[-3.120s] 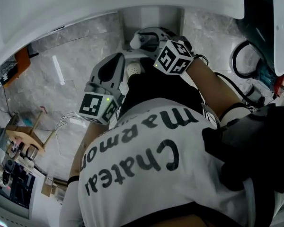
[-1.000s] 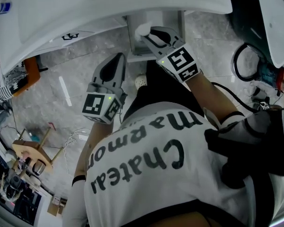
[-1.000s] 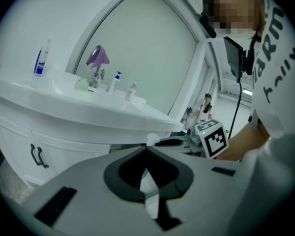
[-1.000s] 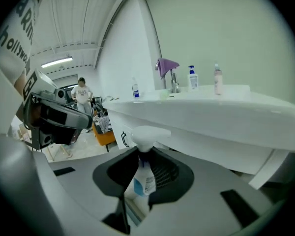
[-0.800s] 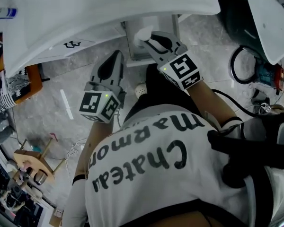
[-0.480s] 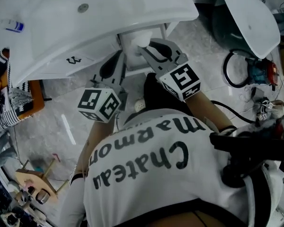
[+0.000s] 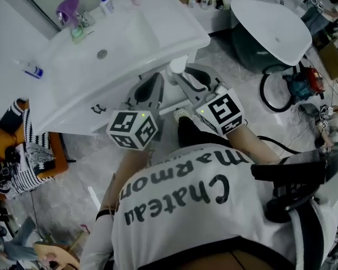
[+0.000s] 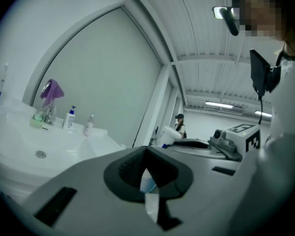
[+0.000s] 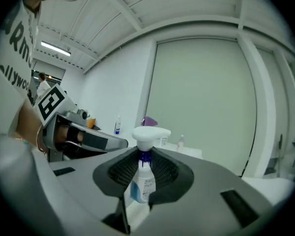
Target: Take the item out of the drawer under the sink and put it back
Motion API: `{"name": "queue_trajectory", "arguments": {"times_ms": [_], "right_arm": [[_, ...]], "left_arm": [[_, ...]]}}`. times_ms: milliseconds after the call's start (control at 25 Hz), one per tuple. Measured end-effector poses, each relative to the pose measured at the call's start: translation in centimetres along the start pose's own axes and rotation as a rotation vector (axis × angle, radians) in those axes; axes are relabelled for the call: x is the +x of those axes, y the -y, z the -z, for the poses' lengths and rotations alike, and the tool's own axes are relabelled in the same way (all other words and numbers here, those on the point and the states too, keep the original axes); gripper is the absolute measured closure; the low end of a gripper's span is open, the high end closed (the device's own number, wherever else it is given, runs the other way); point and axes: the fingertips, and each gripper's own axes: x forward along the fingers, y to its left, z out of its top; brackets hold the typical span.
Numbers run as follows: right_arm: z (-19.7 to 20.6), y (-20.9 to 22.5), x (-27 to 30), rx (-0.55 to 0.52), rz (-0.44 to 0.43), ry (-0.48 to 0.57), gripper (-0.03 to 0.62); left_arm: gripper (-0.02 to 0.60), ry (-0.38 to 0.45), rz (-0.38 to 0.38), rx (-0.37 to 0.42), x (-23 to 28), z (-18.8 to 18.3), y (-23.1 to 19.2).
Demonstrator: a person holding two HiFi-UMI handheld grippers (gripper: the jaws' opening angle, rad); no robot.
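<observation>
Spray bottle [image 9: 143, 183] (white trigger head, blue neck) sits upright btwn the right gripper [image 7: 185, 79] jaws, which are clamped on its body. It's held off the floor near the front edge of the white sink [image 7: 118, 49]. Left gripper [image 7: 150, 89] is alongside, jaws together w/ nothing btwn them. Pump bottle [image 7: 105, 1] stands at the sink's back.

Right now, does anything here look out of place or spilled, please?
Nothing stands out: the spray bottle sits upright in the right gripper, and no spill shows on the sink.
</observation>
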Motion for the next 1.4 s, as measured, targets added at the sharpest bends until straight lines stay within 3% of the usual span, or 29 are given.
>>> {"name": "queue_trajectory", "arguments": {"times_ms": [200, 360, 720, 1000, 1400], "right_arm": [[-2.9, 2.5, -3.6, -0.048, 0.105, 0.035, 0.510], [-5.1, 4.2, -5.7, -0.042, 0.161, 0.093, 0.510], [-5.8, 7.7, -8.9, -0.015, 0.178, 0.146, 0.510], [-4.7, 13.8, -11.5, 0.008, 0.158, 0.161, 0.510], [-1.3, 23.7, -14.6, -0.008, 0.037, 0.176, 0.510]], "left_arm": [[0.577, 0.072, 0.046, 0.019, 0.6, -2.4, 2.2], [0.577, 0.082, 0.084, 0.043, 0.8, -3.7, 4.3], [0.577, 0.091, 0.165, 0.131, 4.9, -6.0, 10.0], [0.577, 0.092, 0.142, 0.198, 9.8, -6.2, 14.2], [0.577, 0.104, 0.017, 0.165, 19.3, -4.1, 18.2]]}}
